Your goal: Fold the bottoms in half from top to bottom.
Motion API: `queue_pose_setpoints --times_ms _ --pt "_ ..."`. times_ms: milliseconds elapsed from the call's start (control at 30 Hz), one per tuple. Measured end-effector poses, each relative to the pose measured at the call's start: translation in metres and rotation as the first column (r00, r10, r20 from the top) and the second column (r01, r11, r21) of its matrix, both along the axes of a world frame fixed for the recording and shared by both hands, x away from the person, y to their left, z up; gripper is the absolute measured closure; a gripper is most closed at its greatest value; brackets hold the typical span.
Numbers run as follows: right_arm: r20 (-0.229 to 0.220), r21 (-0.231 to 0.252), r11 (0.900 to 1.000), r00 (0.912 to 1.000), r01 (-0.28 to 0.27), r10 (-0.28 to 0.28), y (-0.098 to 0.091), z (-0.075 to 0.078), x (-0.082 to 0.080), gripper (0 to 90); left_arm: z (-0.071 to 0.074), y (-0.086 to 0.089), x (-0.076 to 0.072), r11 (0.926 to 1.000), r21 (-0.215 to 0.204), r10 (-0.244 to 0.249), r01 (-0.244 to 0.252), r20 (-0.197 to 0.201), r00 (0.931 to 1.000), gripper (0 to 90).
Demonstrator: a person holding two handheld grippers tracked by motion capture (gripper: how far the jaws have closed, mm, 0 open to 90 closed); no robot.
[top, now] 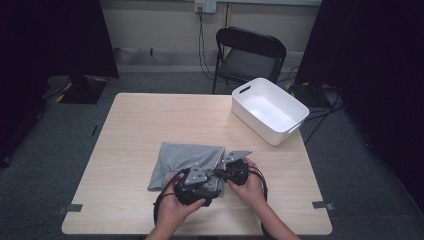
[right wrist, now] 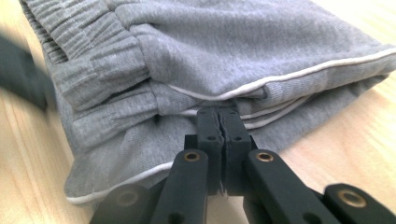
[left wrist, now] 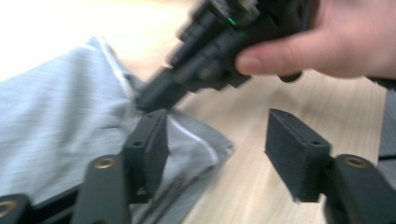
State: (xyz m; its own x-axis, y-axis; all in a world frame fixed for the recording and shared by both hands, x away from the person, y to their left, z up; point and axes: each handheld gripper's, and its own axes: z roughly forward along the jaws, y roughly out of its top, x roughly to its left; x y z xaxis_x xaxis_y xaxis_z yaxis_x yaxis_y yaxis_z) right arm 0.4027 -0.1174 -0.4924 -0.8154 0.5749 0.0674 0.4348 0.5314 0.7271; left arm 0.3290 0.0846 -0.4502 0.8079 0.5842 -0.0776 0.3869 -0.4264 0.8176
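Note:
A folded grey garment [top: 182, 156] with white piping lies on the wooden table [top: 145, 120], near its front edge. At the garment's near right corner my right gripper [top: 223, 173] is shut, and in the right gripper view its tips [right wrist: 223, 116] pinch the layered hem of the garment [right wrist: 210, 46] just under the piping. My left gripper [top: 209, 183] hovers beside it with its jaws apart. In the left gripper view the left gripper [left wrist: 217, 140] has nothing between its pads, the garment [left wrist: 56, 121] lies below, and the right gripper [left wrist: 210, 51] is held by a hand.
A white plastic bin [top: 270, 111] stands empty at the table's back right corner. A black folding chair [top: 250, 50] is behind the table. Bare tabletop lies to the left and behind the garment.

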Motion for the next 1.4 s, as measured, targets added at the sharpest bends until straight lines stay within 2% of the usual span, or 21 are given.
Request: queue_pose_setpoints --times_ms 133,200,300,400,500,633,700,767,800,833,900,933,967,1000,1033,1067,1100,1133,1200,1233,1400 --pt "0.0 -0.002 1.0 1.0 -0.001 0.001 -0.001 -0.001 0.001 88.7 0.008 0.031 0.009 0.9973 -0.029 0.068 -0.068 0.005 0.9977 33.7" --pt "-0.006 0.003 1.0 1.0 -0.002 0.002 -0.001 -0.003 0.001 88.7 0.009 0.051 0.014 0.9917 -0.034 0.124 -0.124 0.002 0.9923 31.9" --pt "-0.015 0.013 0.9999 0.9999 0.002 -0.002 -0.003 -0.004 0.001 88.6 0.007 0.08 0.02 0.9794 -0.02 0.201 -0.201 -0.004 0.9796 31.3" --pt "-0.012 0.007 1.0 0.9999 -0.004 0.004 -0.002 -0.003 0.002 88.6 0.001 0.109 0.025 0.963 -0.001 0.27 -0.27 -0.013 0.9629 32.0" --pt "-0.011 -0.005 1.0 0.9999 -0.008 0.008 -0.001 -0.002 0.002 88.5 -0.007 0.129 0.028 0.9426 0.014 0.334 -0.334 -0.011 0.9426 34.3" --pt "-0.011 -0.006 0.9999 0.9999 -0.009 0.009 -0.001 -0.001 0.002 88.5 -0.023 0.146 0.033 0.9255 0.057 0.376 -0.374 -0.03 0.926 38.7" --pt "-0.014 -0.003 0.9999 0.9999 -0.01 0.01 -0.001 -0.002 0.003 88.6 -0.028 0.151 0.036 0.9139 0.071 0.402 -0.4 -0.02 0.9155 43.1" --pt "-0.014 0.0 0.9999 0.9998 -0.011 0.011 -0.002 -0.002 0.003 88.5 -0.033 0.154 0.039 0.9134 0.083 0.403 -0.398 -0.039 0.9146 46.3" --pt "-0.015 0.001 0.9999 0.9998 -0.011 0.011 -0.002 -0.001 0.003 88.5 -0.035 0.155 0.04 0.9073 0.084 0.416 -0.412 -0.037 0.9086 52.2" --pt "-0.013 0.002 0.9999 0.9999 -0.011 0.012 -0.002 -0.001 0.003 88.5 -0.037 0.156 0.042 0.9051 0.095 0.419 -0.415 -0.037 0.907 52.0" --pt "-0.013 0.008 0.9999 0.9999 -0.007 0.007 -0.003 -0.001 0.003 88.5 -0.04 0.155 0.043 0.9039 0.109 0.42 -0.414 -0.047 0.9061 58.8" --pt "-0.012 0.009 1.0 0.9999 -0.004 0.005 -0.004 -0.001 0.003 88.4 -0.044 0.154 0.044 0.898 0.125 0.431 -0.422 -0.056 0.9007 58.4" --pt "-0.012 0.009 1.0 0.9999 -0.004 0.005 -0.004 -0.001 0.003 88.4 -0.044 0.154 0.044 0.898 0.125 0.431 -0.422 -0.056 0.9007 60.3" --pt "-0.011 0.012 0.9999 0.9999 0.001 -0.001 -0.005 0.0 0.004 88.5 -0.048 0.152 0.045 0.8958 0.135 0.436 -0.423 -0.081 0.8964 63.5" --pt "-0.011 0.012 0.9999 0.9999 0.001 -0.001 -0.005 0.0 0.004 88.5 -0.048 0.152 0.045 0.8958 0.135 0.436 -0.423 -0.081 0.8964 63.8" --pt "-0.011 0.014 0.9999 0.9999 0.006 -0.006 -0.007 0.001 0.004 88.5 -0.049 0.15 0.045 0.9023 0.132 0.424 -0.411 -0.096 0.9006 68.4" --pt "-0.009 0.014 0.9999 0.9999 0.006 -0.006 -0.008 0.001 0.004 88.5 -0.049 0.15 0.045 0.9023 0.132 0.424 -0.411 -0.096 0.9006 71.6" --pt "-0.007 0.013 0.9999 1.0 0.007 -0.007 -0.008 0.001 0.003 88.5 -0.047 0.147 0.045 0.9069 0.143 0.412 -0.396 -0.106 0.9049 73.6" --pt "-0.009 0.014 0.9999 0.9999 0.009 -0.008 -0.009 0.001 0.004 88.6 -0.046 0.145 0.045 0.9113 0.157 0.4 -0.381 -0.116 0.9092 85.0" --pt "-0.01 0.015 0.9998 0.9999 0.01 -0.01 -0.009 0.001 0.003 88.6 -0.046 0.143 0.045 0.9105 0.166 0.399 -0.379 -0.113 0.9099 89.6" --pt "-0.011 0.027 0.9992 0.9995 0.03 -0.03 -0.015 0.005 0.003 89.1 -0.044 0.141 0.045 0.9039 0.184 0.409 -0.386 -0.11 0.9058 90.0"
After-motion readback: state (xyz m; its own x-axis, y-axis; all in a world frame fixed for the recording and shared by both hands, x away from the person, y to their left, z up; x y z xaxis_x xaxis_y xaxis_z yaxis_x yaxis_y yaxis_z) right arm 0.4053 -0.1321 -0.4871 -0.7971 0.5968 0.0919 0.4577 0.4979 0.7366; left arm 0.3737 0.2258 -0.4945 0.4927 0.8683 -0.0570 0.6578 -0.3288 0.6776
